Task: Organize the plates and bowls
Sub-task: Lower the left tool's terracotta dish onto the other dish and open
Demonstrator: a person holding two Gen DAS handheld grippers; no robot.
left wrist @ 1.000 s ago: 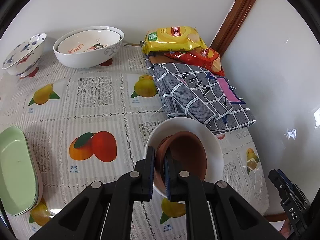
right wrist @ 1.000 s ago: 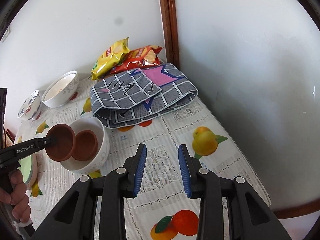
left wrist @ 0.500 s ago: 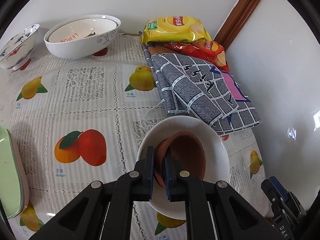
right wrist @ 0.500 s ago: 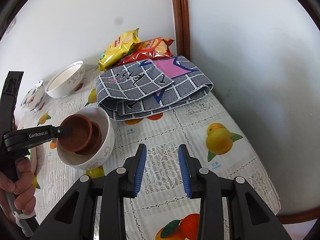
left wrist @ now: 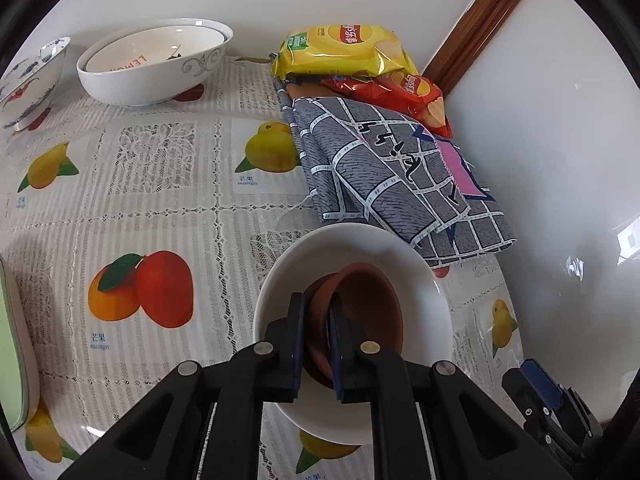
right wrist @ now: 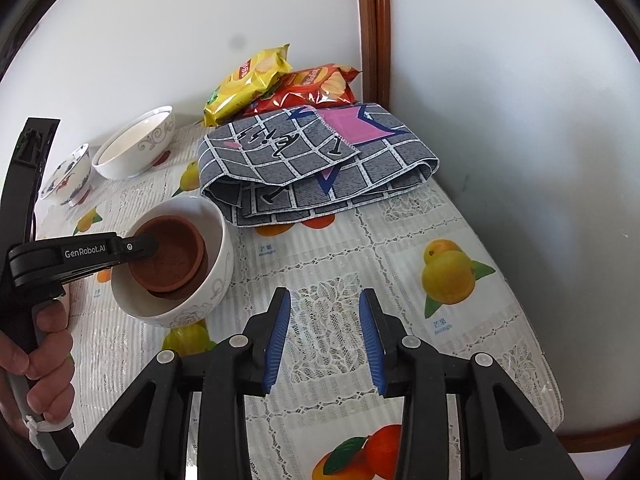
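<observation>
Left wrist view: claw (left wrist: 316, 338) hides brown bowl's (left wrist: 368, 312) near rim.

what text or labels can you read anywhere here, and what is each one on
"GenRobot.AI": side of the black left gripper
"LEMON", seen upside down, last letter cut off: inside the large white bowl by the wall
"mango", under Chinese characters: beneath the fruit prints on the plastic tablecloth
Red logos on the yellow chip bag and orange-red chip bag: too small to read
Black marks on the grey checked cloth: not legible

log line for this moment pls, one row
left hand-held gripper: shut on rim of brown bowl | brown bowl: nested in white bowl | right hand-held gripper: jaws opening, nothing between, over tablecloth
</observation>
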